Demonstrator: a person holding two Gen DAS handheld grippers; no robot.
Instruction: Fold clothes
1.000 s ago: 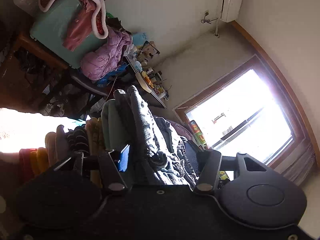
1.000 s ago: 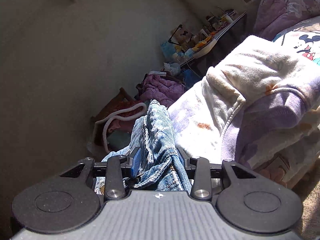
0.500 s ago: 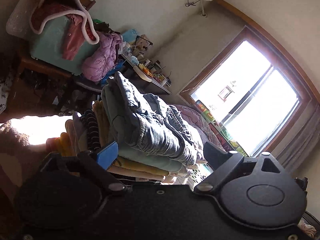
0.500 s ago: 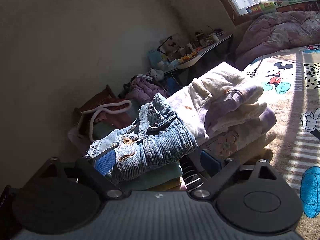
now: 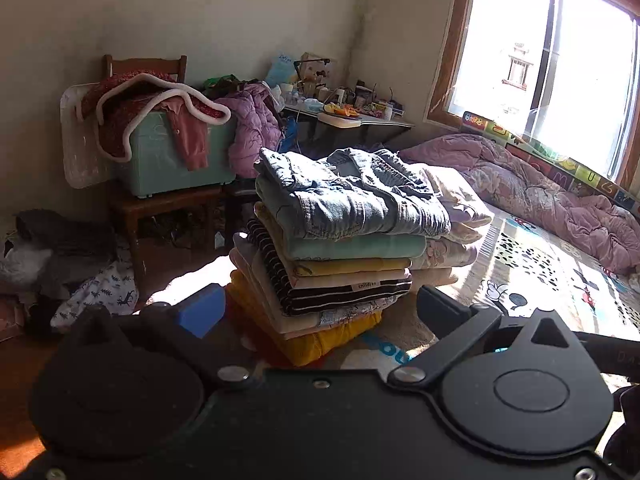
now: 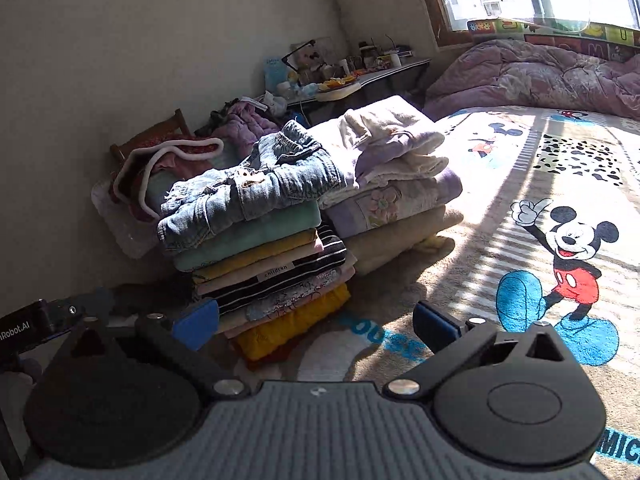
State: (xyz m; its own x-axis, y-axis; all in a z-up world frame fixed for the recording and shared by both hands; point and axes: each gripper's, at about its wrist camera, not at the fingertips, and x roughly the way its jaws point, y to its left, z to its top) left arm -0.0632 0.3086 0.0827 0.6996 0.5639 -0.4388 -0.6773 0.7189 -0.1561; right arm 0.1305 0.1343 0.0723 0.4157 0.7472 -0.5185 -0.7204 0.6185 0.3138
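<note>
A folded blue denim garment (image 5: pixel 352 196) lies on top of a stack of folded clothes (image 5: pixel 328 276) on the carpet; it also shows in the right wrist view (image 6: pixel 252 192) on the same stack (image 6: pixel 272 276). A second stack of pale and purple folded clothes (image 6: pixel 396 176) stands right beside it. My left gripper (image 5: pixel 320 312) is open and empty, drawn back in front of the stack. My right gripper (image 6: pixel 316 324) is open and empty, also short of the stack.
A Mickey Mouse carpet (image 6: pixel 560 240) covers the floor to the right. A purple quilt (image 5: pixel 540 188) lies under the window. A wooden chair with a green box and clothes (image 5: pixel 160 152) stands at the back left, a cluttered low table (image 5: pixel 348 116) behind it. Loose clothes (image 5: pixel 60 264) lie on the floor at left.
Both grippers were shut on the denim garment a second ago. They opened, left it on top of the stack, and have drawn back and levelled out.
</note>
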